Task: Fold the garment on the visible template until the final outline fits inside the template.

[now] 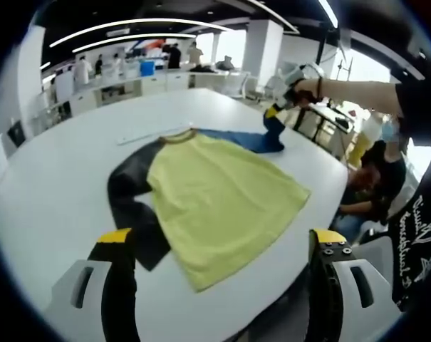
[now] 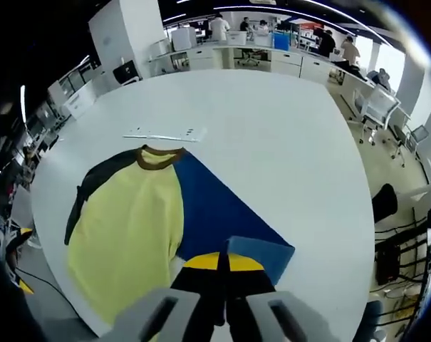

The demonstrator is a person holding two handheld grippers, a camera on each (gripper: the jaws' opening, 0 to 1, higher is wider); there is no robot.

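One blue sleeve (image 2: 261,253) is pinched in the right gripper (image 2: 223,267); the left gripper (image 1: 219,246) fingers gape wide.

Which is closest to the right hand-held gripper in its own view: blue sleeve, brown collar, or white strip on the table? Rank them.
1. Blue sleeve: its cuff is clamped in the right hand-held gripper.
2. Brown collar: mid-table, at the shirt's top.
3. White strip: just beyond the collar, farthest.

A big white table (image 1: 51,192) carries a yellow raglan shirt (image 1: 215,192) with dark sleeves spread flat, and a white ruler-like strip (image 2: 165,134) just beyond its collar.
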